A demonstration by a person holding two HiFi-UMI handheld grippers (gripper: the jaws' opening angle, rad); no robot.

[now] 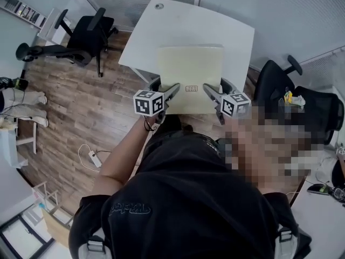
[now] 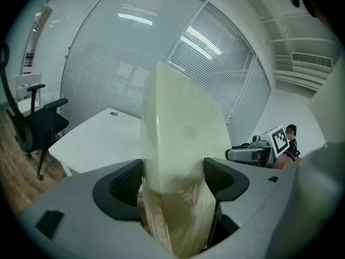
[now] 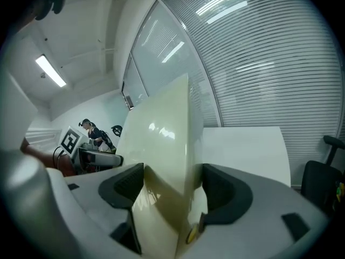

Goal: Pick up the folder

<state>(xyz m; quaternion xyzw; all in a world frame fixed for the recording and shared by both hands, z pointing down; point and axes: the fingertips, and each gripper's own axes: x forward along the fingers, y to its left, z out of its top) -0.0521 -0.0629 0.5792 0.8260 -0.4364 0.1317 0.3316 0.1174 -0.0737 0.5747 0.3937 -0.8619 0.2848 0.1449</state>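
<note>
The pale cream folder (image 1: pixel 190 74) is held up over the near part of the white desk (image 1: pixel 161 28), gripped at its two lower corners. In the head view its broad face is turned toward the camera, with a small label (image 1: pixel 191 88) near its lower edge, which reaches past the desk's near edge. In both gripper views the folder (image 2: pixel 180 139) rises edge-on between the fingers, its far end standing against the slatted blinds (image 2: pixel 113 80) and above the desk (image 2: pixel 99 139), so it is clear of the top.

The left gripper (image 1: pixel 172 89) is clenched on the folder's lower left corner; its own view shows the dark pads of the left gripper (image 2: pixel 172 179) pressed to both faces of the sheet. The right gripper (image 1: pixel 210 90) grasps the lower right corner in the same way, and in its own view the fingers of the right gripper (image 3: pixel 172 185) are closed on the glossy folder (image 3: pixel 161 128), with the desk (image 3: pixel 242 144) beyond. Each gripper carries a marker cube (image 1: pixel 148 102).

A round grommet (image 1: pixel 159 6) sits near the desk's far edge. A black office chair (image 1: pixel 86 36) stands on the wooden floor (image 1: pixel 81 117) to the left, a second black chair (image 1: pixel 302 101) to the right, and a white power strip (image 1: pixel 95 158) lies on the floor.
</note>
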